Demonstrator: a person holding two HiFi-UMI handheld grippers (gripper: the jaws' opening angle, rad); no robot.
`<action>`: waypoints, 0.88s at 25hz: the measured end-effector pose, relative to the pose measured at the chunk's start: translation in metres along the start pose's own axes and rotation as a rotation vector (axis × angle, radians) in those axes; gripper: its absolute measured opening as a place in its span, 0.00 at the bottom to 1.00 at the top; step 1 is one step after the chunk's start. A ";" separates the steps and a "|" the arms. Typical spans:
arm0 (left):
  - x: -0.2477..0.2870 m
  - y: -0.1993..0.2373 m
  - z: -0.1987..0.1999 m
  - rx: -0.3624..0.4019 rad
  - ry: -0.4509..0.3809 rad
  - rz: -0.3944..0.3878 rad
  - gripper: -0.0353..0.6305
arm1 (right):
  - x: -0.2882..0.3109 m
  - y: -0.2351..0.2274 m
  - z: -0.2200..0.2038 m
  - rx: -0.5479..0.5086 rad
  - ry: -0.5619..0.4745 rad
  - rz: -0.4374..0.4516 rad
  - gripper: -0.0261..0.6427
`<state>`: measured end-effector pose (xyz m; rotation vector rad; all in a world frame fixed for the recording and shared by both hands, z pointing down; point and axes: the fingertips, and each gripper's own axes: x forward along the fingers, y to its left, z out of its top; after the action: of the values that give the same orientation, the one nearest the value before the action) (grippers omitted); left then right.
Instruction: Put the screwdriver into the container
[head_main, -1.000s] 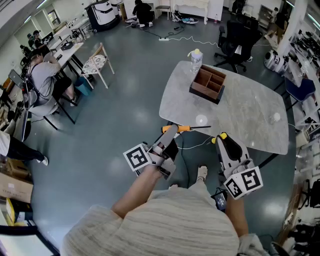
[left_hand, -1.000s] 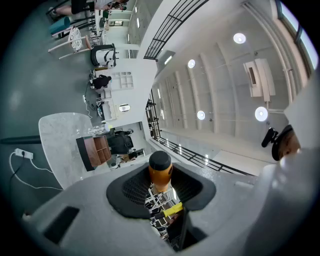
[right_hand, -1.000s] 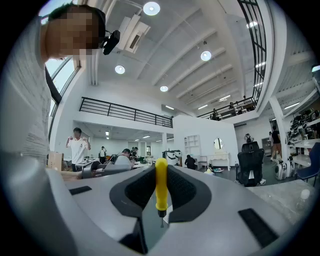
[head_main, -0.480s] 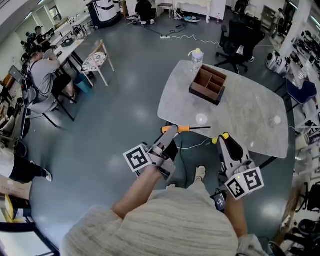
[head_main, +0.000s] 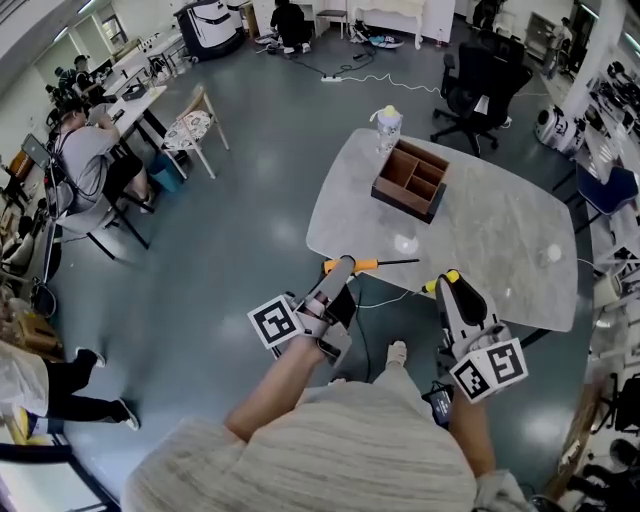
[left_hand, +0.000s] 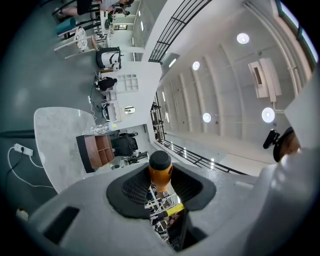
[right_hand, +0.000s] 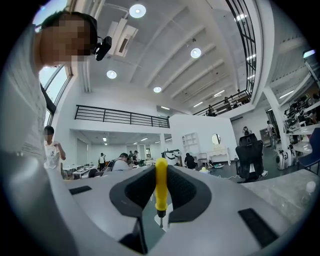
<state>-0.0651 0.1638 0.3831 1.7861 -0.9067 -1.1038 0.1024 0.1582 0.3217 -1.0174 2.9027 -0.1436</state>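
Note:
My left gripper (head_main: 342, 272) is shut on an orange-handled screwdriver (head_main: 362, 264), whose thin shaft sticks out to the right over the table's near edge. In the left gripper view its black-capped orange handle (left_hand: 160, 172) sits clamped between the jaws of that gripper (left_hand: 161, 189). My right gripper (head_main: 452, 284) is shut on a small yellow screwdriver (right_hand: 161, 186), held upright between its pads with the tip down. The wooden container (head_main: 410, 180), open-topped with dividers, stands on the marble table (head_main: 500, 240) well beyond both grippers, and shows as the container (left_hand: 97, 151) in the left gripper view.
A bottle (head_main: 388, 124) stands just behind the container. A black office chair (head_main: 478, 70) is beyond the table, and a white cable (head_main: 385, 296) lies on the floor under its near edge. People sit at desks (head_main: 95, 150) far left.
The table and container have drawn nearer and shifted slightly left in the head view as I and both grippers move toward them. Both grips are unchanged.

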 end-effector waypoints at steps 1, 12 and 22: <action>0.007 0.004 -0.002 -0.002 -0.003 0.004 0.26 | 0.002 -0.009 0.000 0.002 0.003 0.002 0.14; 0.123 0.040 -0.017 0.017 -0.040 0.015 0.26 | 0.034 -0.131 0.017 -0.001 0.015 0.036 0.14; 0.201 0.051 -0.031 0.042 -0.095 0.022 0.26 | 0.050 -0.220 0.041 -0.009 0.018 0.074 0.14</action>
<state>0.0268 -0.0246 0.3720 1.7655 -1.0101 -1.1712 0.2028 -0.0470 0.3029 -0.9132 2.9549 -0.1376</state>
